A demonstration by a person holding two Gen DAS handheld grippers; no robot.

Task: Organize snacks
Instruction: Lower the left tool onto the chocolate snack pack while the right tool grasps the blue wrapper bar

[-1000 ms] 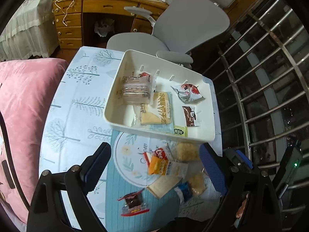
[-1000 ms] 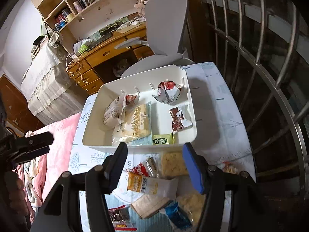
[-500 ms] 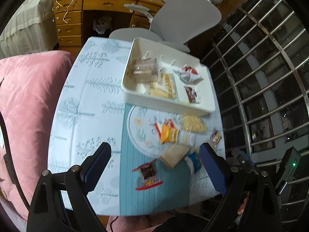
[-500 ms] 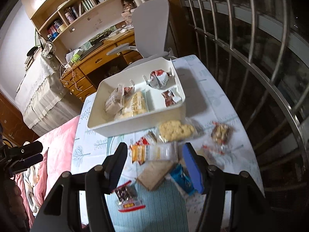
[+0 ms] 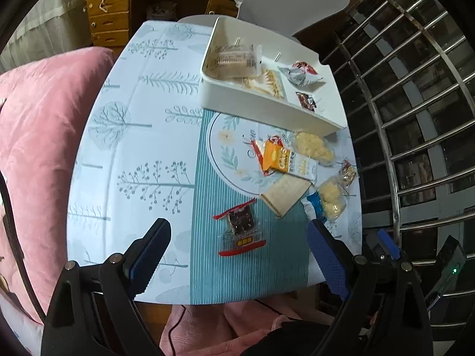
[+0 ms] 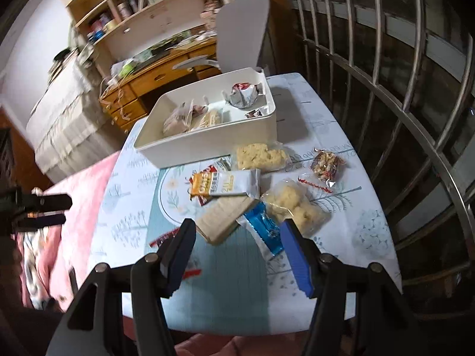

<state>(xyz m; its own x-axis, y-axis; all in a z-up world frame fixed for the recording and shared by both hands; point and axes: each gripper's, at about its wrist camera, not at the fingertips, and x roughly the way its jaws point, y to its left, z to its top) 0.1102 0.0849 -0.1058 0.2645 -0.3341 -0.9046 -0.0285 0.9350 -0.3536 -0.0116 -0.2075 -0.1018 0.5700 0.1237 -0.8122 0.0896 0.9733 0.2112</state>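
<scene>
Red-edged snack pkt (image 5: pixel 241 229) lies loose on worktop (image 5: pixel 142 154), white bin (image 5: pixel 261 105) beyond. Left gripper (image 5: pixel 237 249) fingers wide apart, right gripper (image 6: pixel 237 240) part-open, both empty. Pkt probably nearest; to be approached low, pinched across width.

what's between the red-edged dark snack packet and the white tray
In the left wrist view, between the red-edged packet and the white tray lie a tan cracker pack and the orange-and-white oat bar, on the table mat.

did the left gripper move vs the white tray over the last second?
Yes. The left gripper has backed away from the white tray, which now sits farther up the left wrist view; the table's near edge now shows. Its jaws are open and empty.
</scene>
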